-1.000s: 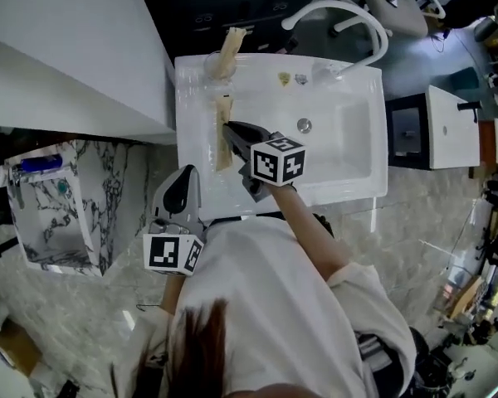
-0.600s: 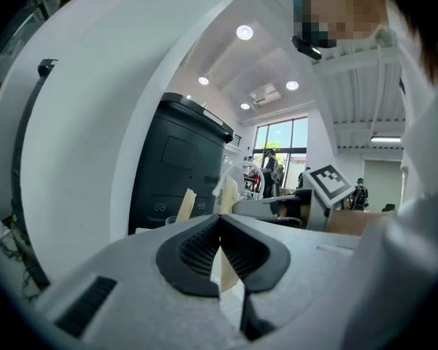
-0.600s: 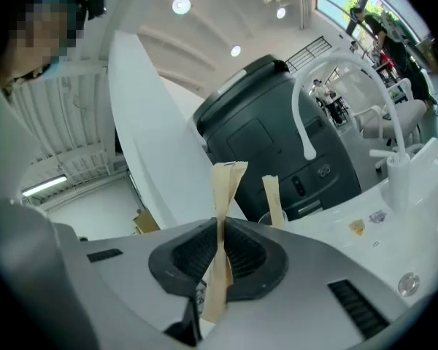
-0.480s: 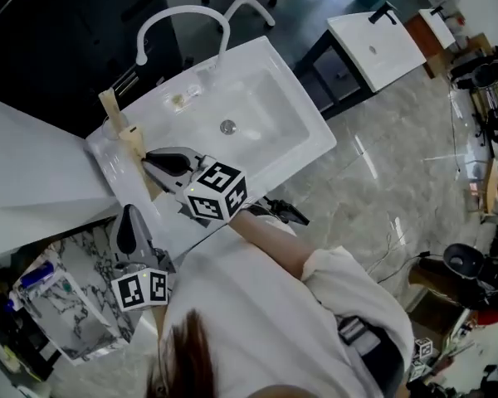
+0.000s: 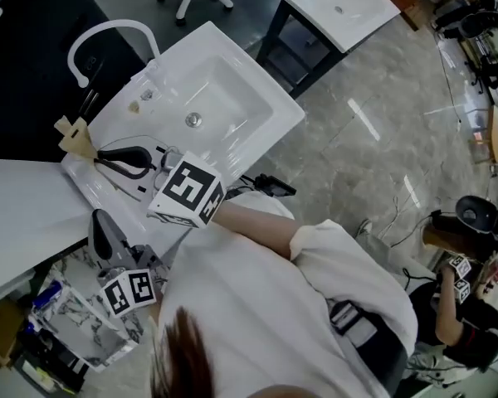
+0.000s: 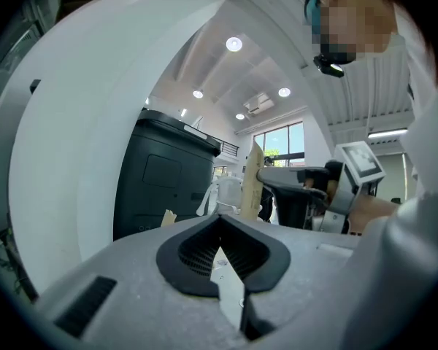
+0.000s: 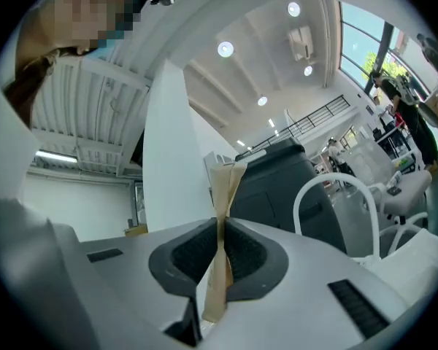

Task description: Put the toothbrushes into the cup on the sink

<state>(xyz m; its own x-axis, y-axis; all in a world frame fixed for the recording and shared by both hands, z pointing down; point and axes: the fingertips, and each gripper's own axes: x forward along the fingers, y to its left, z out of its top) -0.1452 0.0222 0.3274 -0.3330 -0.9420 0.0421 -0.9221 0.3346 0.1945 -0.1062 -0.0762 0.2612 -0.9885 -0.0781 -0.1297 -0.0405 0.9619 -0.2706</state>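
Toothbrush, paper-wrapped point(image 7: 223, 217): upright, pinched between the jaws of the right tool point(image 7: 220, 257), above the far left corner of the white sink point(image 5: 257, 89). Left tool point(image 6: 220, 250): jaws together, nothing between them, off the sink's near edge.
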